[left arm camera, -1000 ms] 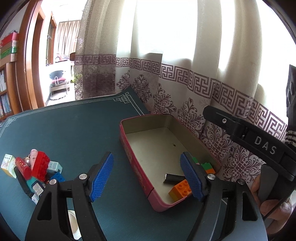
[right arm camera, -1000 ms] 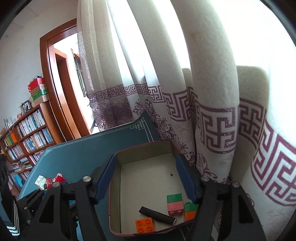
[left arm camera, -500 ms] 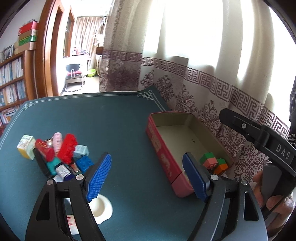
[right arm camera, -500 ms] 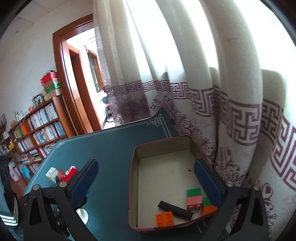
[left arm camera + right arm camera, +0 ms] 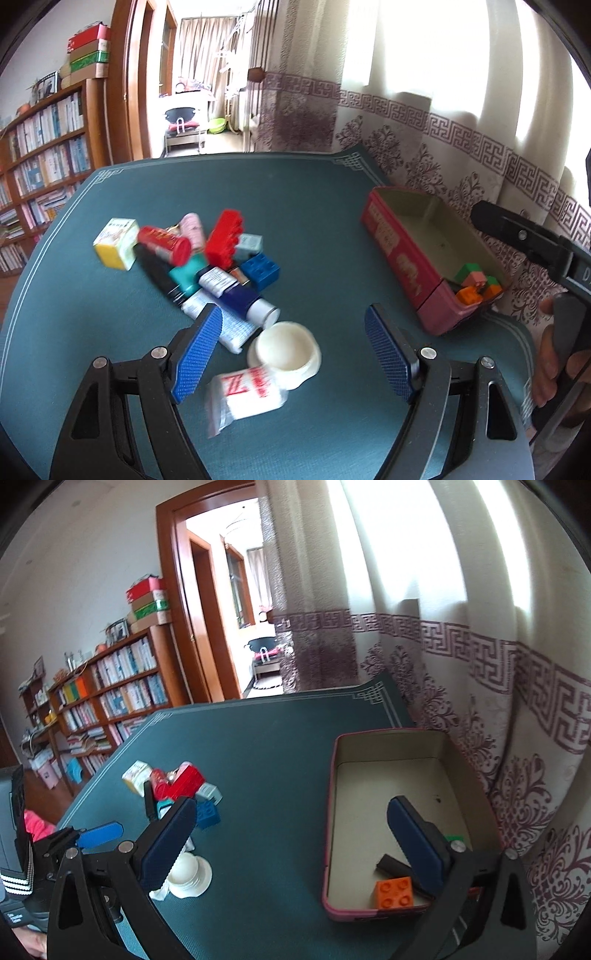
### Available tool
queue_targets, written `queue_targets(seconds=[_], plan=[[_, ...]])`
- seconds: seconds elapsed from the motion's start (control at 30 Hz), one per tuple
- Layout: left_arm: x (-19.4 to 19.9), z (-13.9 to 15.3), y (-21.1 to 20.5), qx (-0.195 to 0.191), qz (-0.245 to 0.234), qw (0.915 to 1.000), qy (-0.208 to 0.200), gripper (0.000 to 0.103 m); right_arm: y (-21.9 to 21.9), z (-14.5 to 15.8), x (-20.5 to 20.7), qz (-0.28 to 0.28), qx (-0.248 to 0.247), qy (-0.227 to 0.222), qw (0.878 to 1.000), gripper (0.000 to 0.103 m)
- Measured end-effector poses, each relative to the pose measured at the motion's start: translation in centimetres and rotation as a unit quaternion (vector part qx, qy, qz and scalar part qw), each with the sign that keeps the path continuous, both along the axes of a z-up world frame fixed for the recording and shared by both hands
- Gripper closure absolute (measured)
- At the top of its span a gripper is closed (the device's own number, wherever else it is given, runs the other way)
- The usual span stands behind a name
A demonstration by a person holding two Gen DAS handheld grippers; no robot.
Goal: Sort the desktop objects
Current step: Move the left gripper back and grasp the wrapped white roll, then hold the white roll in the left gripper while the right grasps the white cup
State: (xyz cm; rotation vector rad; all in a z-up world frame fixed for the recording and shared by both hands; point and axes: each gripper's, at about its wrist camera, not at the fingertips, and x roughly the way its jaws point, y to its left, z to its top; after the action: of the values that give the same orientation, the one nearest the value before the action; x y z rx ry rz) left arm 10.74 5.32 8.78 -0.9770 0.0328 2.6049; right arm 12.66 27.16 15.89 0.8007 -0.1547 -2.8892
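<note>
A dark teal table cover point(image 5: 303, 206) with a pale line border is lying across the desktop. Behind it, cream curtains point(image 5: 424, 590) with a purple key-pattern band point(image 5: 480, 646) are hanging and glowing with daylight. A wooden bookshelf point(image 5: 110, 698) is standing at the left, packed with books, and boxes in red and green point(image 5: 147, 602) are sitting stacked on top. A brown-framed doorway point(image 5: 221, 609) is opening onto a bright room beyond.

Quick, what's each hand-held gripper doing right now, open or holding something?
Left hand-held gripper: open, holding nothing.
Right hand-held gripper: open, holding nothing.
</note>
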Motion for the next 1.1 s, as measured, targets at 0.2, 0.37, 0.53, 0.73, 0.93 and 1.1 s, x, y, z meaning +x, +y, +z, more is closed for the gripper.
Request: queue_targets(seconds=[0.2,0.37,0.53,0.73,0.93,1.1], plan=[[-0.1,-2.2,-1.7,-0.015,0.019,0.9992,-0.031,0.021,-1.8,-1.2,-0.1,0.021,0.01,-0.017,1.0,0.0],[-0.2,-3.4,-2.1,-0.027,0.025,0.9984,-0.043,0.021,-2.6,-1.9,-0.2,0.031,0.011,-0.024,0.999,0.0],[-0.8,-4.8,-2.3,-0.039,0.038,0.9964,-0.064,0.021,-3.2,-2.5,-0.3,0.042,0.006,-0.033,0.999,0.0],[-1.6,-6.0,-3.0,-0.026,0.044,0.9943,-0.094,0.021,-4.2,-3.4,-0.6,0.06,0.003,-0.047,0.997,0.0],[-1.7,-6.4,-3.5,-0.016,0.034,0.9946,-0.097,0.049,-5.4,-4.9,-1.0,0.074,0.005,-0.067,0.995,0.0],[-1.3,-6.1,-4.1,-0.023,0.038,0.9955,-0.083,0.05,-6.3,-6.0,-1.1,0.087,0.007,-0.08,0.993,0.0]])
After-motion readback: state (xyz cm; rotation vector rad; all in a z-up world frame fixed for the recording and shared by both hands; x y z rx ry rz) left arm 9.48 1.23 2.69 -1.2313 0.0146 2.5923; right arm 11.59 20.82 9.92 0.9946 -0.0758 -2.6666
